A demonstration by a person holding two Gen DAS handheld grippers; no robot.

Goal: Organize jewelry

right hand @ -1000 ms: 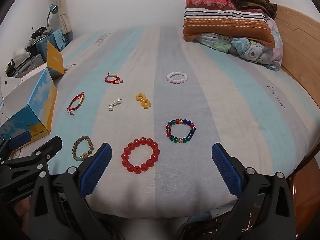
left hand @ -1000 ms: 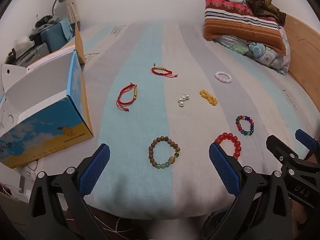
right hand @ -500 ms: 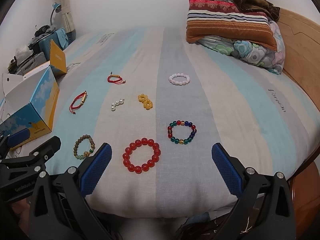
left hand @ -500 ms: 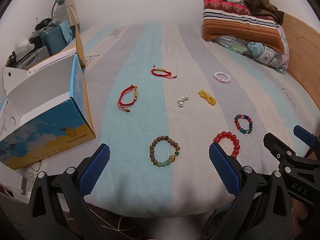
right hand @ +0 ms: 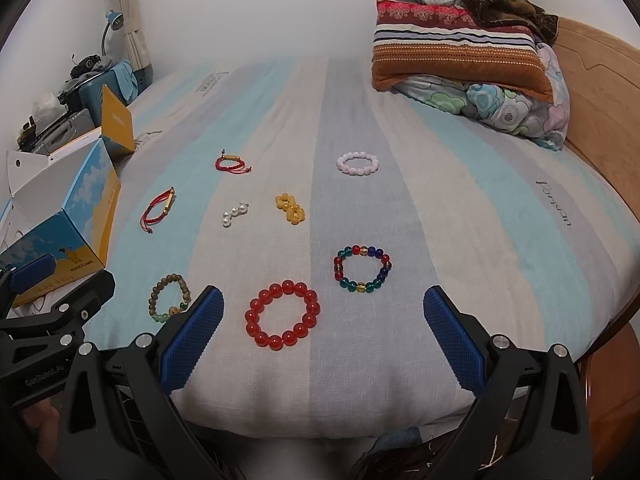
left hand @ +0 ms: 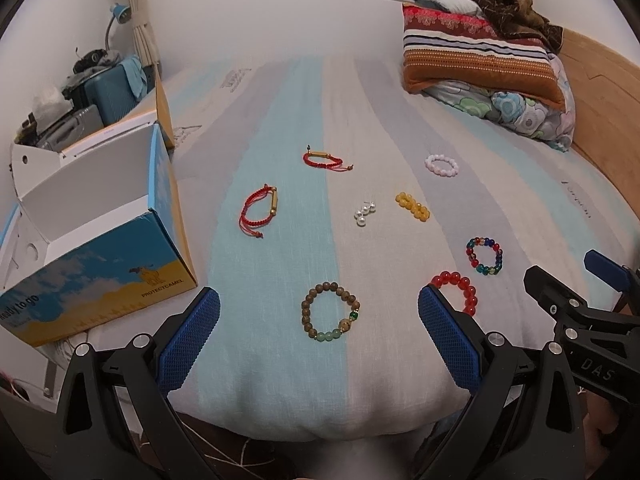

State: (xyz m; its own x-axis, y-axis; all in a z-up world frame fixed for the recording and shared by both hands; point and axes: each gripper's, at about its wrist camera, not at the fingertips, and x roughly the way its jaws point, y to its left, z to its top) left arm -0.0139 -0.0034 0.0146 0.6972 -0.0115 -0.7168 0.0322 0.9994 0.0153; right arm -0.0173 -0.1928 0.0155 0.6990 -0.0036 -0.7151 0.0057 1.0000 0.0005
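Observation:
Several bracelets lie on the striped bed. A brown wooden bead bracelet [left hand: 330, 312] lies just ahead of my open, empty left gripper [left hand: 319, 326]. A red bead bracelet [right hand: 283, 314] lies just ahead of my open, empty right gripper [right hand: 323, 322]. A multicolour bead bracelet [right hand: 362, 268], yellow beads [right hand: 290, 209], pearl beads [right hand: 234, 214], a pink bracelet [right hand: 357, 163] and two red cord bracelets [right hand: 158, 209] [right hand: 232, 163] lie farther back. An open blue-and-yellow box [left hand: 96, 236] stands at the left edge.
Striped and floral pillows [right hand: 460, 56] are stacked at the back right against a wooden headboard [right hand: 592, 92]. Suitcases and clutter [left hand: 92, 92] stand beyond the box at the left. The bed's front edge [right hand: 320, 412] is just below both grippers.
Both grippers have pulled back and risen slightly; the bracelets look a little farther away. Nothing on the bed has moved. Both grippers stay open.

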